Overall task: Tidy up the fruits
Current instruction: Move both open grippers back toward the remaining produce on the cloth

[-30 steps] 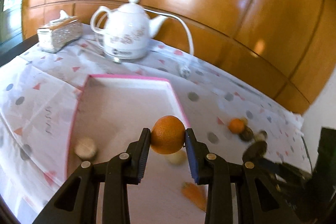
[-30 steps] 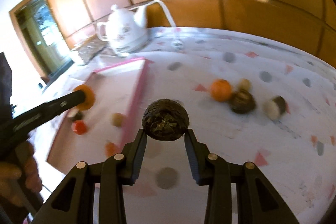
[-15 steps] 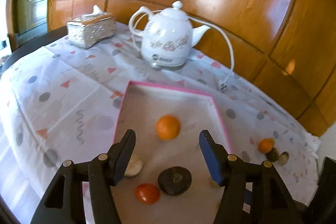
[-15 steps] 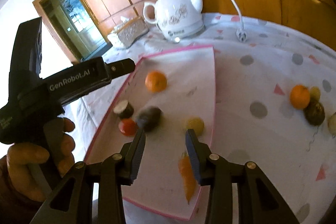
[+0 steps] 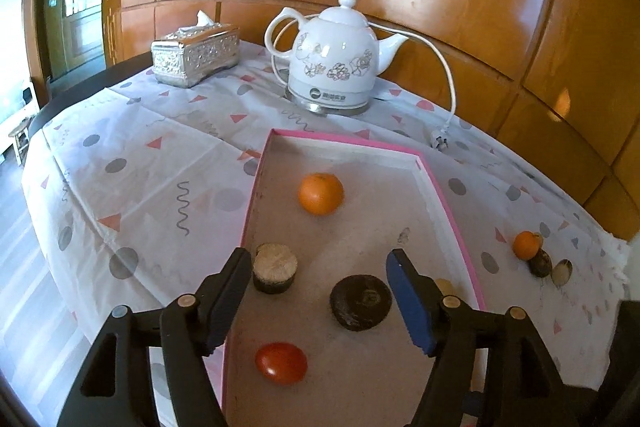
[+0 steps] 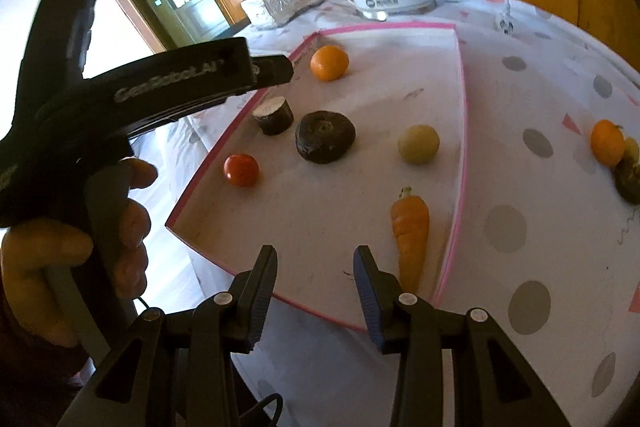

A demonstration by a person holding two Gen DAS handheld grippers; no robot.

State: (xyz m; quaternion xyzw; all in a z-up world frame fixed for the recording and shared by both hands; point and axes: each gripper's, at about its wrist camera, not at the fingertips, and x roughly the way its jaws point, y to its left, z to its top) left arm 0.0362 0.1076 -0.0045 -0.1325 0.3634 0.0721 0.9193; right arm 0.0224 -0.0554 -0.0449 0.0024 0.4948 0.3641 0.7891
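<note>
A pink-rimmed tray (image 5: 344, 141) holds an orange (image 5: 321, 193), a cut brown stump-like piece (image 5: 275, 268), a dark round fruit (image 5: 361, 302) and a red tomato (image 5: 281, 363). My left gripper (image 5: 318, 259) hovers above them, its jaws opening with nothing pressed between the pads. In the right wrist view the tray (image 6: 462, 147) also shows a pale yellow ball (image 6: 419, 143) and a carrot (image 6: 411, 231). My right gripper (image 6: 316, 291) stands open over the tray's near edge, holding nothing. Outside the tray lie a second orange (image 5: 527, 245) and two small dark and pale fruits.
A white teapot-shaped kettle (image 5: 334, 67) with its cord (image 5: 448, 83) and a silver tissue box (image 5: 196, 53) stand at the back of the patterned tablecloth. A hand (image 6: 80, 239) holds the left gripper's body (image 6: 160, 87) at the left of the right wrist view.
The left gripper let go of the orange, which now lies in the tray, and widened. The right gripper dropped the dark round fruit into the tray. Both drew back.
</note>
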